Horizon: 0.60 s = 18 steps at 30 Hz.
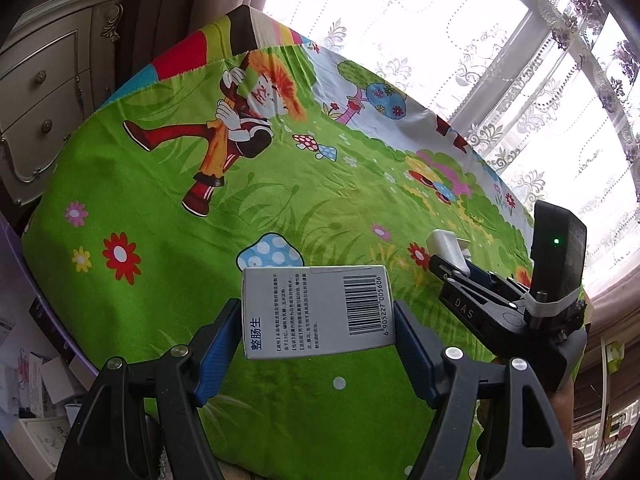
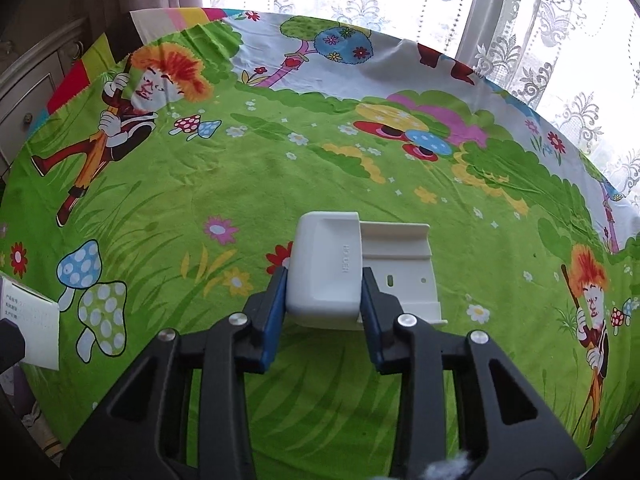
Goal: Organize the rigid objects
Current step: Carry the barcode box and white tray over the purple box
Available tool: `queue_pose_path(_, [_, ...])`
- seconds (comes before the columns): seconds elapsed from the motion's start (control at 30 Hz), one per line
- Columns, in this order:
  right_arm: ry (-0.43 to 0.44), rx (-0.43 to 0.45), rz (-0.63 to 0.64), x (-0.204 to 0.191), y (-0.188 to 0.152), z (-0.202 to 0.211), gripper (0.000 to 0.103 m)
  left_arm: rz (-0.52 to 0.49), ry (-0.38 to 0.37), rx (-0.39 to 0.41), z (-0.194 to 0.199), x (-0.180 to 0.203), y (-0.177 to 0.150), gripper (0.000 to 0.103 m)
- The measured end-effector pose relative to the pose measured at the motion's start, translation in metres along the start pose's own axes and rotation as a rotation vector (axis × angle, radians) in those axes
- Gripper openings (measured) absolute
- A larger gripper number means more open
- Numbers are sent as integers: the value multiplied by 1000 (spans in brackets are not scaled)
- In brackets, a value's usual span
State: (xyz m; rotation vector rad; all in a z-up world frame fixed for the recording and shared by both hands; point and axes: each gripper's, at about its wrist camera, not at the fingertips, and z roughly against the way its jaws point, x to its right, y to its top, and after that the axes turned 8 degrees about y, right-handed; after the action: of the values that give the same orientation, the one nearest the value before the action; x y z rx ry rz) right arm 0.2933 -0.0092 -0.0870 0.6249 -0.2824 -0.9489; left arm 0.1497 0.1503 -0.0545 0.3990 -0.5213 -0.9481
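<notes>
Left claw clamping rectangular cardboard box, right claw gripping smooth white plastic holder, wrinkled cartoon cloth beneath.

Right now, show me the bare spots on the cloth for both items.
Bare cloth lies past the medicine box toward the cartoon boy, and past the white plastic holder toward the red-yellow mushroom house. The crowded spot is between the left tongs and right tongs.

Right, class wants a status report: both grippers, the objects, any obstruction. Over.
Left gripper shut on medicine box. Right gripper shut on white plastic holder. Both over green cartoon cloth. Nothing blocking ahead.
</notes>
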Motion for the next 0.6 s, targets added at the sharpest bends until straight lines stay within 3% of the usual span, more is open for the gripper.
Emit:
queue_pose_path(0.37, [64,78,-4,-47,-13,77,39,31,-11,42,38,-19,-9,74])
queue_pose_path(0.6, [130,110,19,-89,-27,122,39,91,4,88,69,-56,-9,74])
